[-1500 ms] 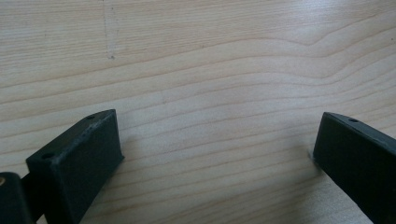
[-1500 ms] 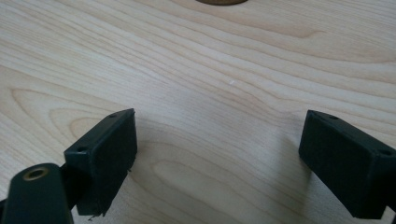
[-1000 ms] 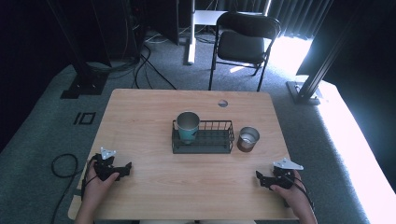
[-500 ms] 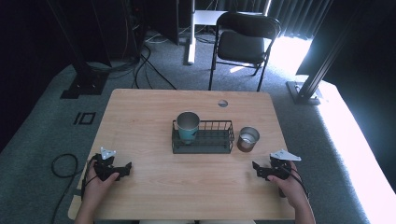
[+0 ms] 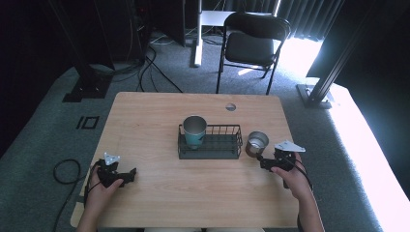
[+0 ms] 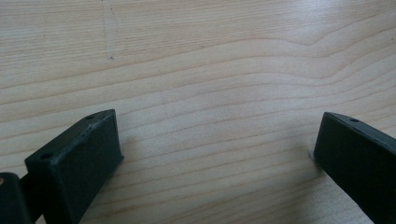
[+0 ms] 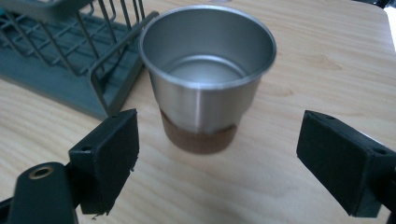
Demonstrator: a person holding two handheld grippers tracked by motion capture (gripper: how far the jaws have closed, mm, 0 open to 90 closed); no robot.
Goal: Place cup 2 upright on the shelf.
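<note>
Status at this moment: right gripper (image 5: 263, 163) sits at the counter's right side, fingers (image 7: 108, 154) released wide, lined up on a small steel cup with a brown base band (image 7: 208, 74). Cup stands upright on the light wood counter (image 5: 145, 121), just right of the black wire rack (image 5: 217, 145); whether cup and rack touch can't be told. In the right gripper view the cup sits centred between the fingers, a little beyond them, no contact yet.

Rack already holds one taller steel cup w/ teal lower band (image 5: 194, 130), upright at its left end. Right part of rack is vacant.

Left gripper (image 5: 121, 176) rests at near left of counter, well apart from rack; fingers (image 6: 79, 158) released, bare wood between them.

Judgement: job appears approx. half done, i.e. one cup racked, second at approach stage. Left to do: advance, clench on the cup wall, lift, set into the vacant rack space. Grip not yet made.
</note>
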